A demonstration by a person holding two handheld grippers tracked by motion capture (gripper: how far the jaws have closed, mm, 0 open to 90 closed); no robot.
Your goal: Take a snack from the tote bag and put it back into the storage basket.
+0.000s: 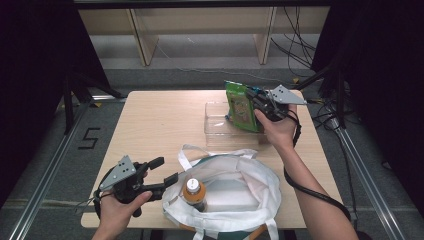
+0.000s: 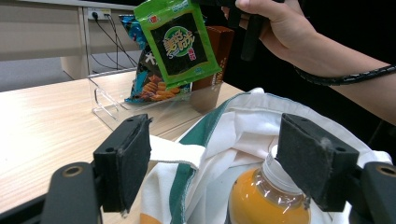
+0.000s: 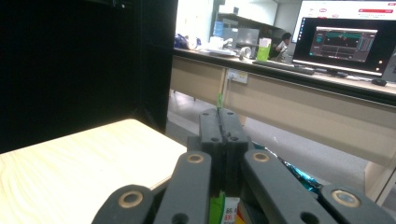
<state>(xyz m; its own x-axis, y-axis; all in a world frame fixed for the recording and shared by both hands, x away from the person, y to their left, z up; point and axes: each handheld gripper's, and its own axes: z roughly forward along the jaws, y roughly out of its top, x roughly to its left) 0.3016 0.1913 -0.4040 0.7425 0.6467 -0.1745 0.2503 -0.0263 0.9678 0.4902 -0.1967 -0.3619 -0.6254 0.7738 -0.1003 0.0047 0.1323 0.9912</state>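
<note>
Left gripper (image 1: 167,172) spread by bottle (image 1: 194,192), right gripper (image 1: 248,98) pinching green packet (image 1: 240,108).

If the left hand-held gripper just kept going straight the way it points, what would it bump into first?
Most likely the orange drink bottle standing in the white tote bag: the left hand-held gripper is open, pointing at the bag's mouth, with the bottle's cap just ahead between its jaws. Depth is hard to judge.

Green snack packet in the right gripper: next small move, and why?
Probably carry the green snack packet toward the person and over the white bag, then lower it in. The right gripper is shut on its top edge and holds it above the clear tray. The bag lies open with an orange drink bottle already inside, and the left gripper is open at its rim.
</note>
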